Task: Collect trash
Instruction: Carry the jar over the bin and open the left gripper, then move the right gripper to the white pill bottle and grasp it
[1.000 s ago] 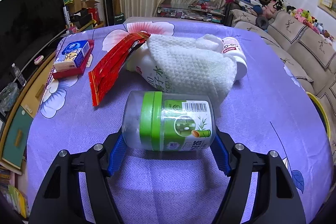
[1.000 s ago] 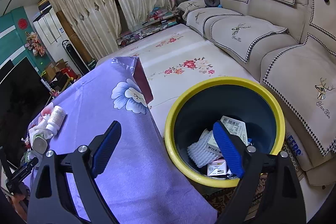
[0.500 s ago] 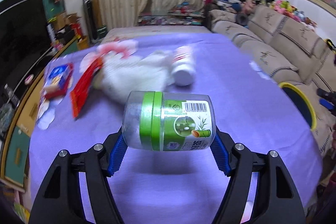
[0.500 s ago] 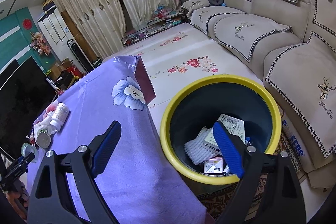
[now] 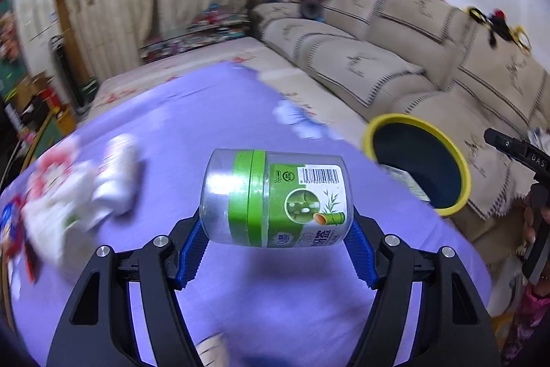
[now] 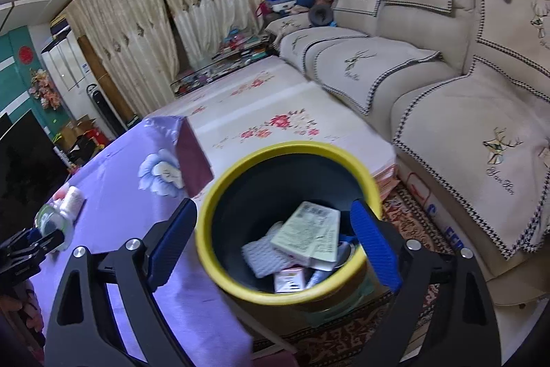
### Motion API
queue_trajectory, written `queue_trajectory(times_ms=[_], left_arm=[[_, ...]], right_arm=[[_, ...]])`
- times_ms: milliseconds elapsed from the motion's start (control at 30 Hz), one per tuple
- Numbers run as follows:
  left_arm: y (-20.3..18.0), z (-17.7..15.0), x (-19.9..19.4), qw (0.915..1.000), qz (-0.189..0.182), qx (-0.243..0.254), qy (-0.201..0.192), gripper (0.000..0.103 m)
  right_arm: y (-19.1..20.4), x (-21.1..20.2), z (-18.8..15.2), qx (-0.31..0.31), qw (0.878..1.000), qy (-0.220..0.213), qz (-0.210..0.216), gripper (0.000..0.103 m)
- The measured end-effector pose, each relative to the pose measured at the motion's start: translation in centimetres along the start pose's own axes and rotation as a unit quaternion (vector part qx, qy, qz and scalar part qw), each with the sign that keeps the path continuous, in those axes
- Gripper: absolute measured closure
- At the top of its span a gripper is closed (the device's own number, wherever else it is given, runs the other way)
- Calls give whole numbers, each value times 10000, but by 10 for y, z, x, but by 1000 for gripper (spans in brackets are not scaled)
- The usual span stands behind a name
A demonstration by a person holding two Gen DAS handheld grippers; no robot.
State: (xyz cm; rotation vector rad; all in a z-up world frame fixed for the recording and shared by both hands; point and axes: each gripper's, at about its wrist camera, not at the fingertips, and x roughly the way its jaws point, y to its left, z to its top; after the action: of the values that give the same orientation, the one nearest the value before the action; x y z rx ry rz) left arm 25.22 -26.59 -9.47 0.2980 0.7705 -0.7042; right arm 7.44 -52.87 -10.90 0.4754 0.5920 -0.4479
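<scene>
Purple floral tablecloth (image 5: 213,112) fills the frame's middle, beige sofa (image 5: 395,64) at upper right. Centre frame, the left gripper (image 5: 276,238) clamps a green-labelled jar (image 5: 275,198) lying sideways. Right gripper (image 6: 271,246) stands apart, empty, over the yellow-rimmed bin (image 6: 220,260) at lower centre

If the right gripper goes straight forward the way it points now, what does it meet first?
Probably the yellow-rimmed trash bin: the right gripper, open and empty, points down into its mouth, so it would likely meet the cartons and papers inside. Depth is hard to judge.
</scene>
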Motion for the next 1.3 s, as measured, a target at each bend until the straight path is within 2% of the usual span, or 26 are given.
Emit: queue_trajectory(times_ms=[233,467,700,833,933,1067,1167,1300], left_arm=[[-77,41,53,9969,-538,514,244,33],[-160,71,106,9886,-930,1041,555,33],[-200,80,149,9825,-1149,1148,910,33],[-204,80,166,9817,-1166,1078,1053,33],[-194,79,165,9839,-1127,950,1009,26],[-175,78,138,9883,-1026,909,670,14],[-157,77,111,9902,-1054,814,421,11],[-111,66,63,9941,-928,562,-30,7]], right_arm=[[-38,-9,2,268,9993,-176,-196,17],[-76,-23,1,527,9969,-338,-471,17],[-99,-22,0,736,9954,-315,-521,16],[-102,-21,0,804,9951,-302,-494,16],[-101,-21,-1,801,9952,-299,-484,15],[-94,-19,-2,753,9959,-259,-437,15],[-87,-16,-2,705,9966,-204,-374,15],[-72,-10,-3,566,9979,-115,-300,15]])
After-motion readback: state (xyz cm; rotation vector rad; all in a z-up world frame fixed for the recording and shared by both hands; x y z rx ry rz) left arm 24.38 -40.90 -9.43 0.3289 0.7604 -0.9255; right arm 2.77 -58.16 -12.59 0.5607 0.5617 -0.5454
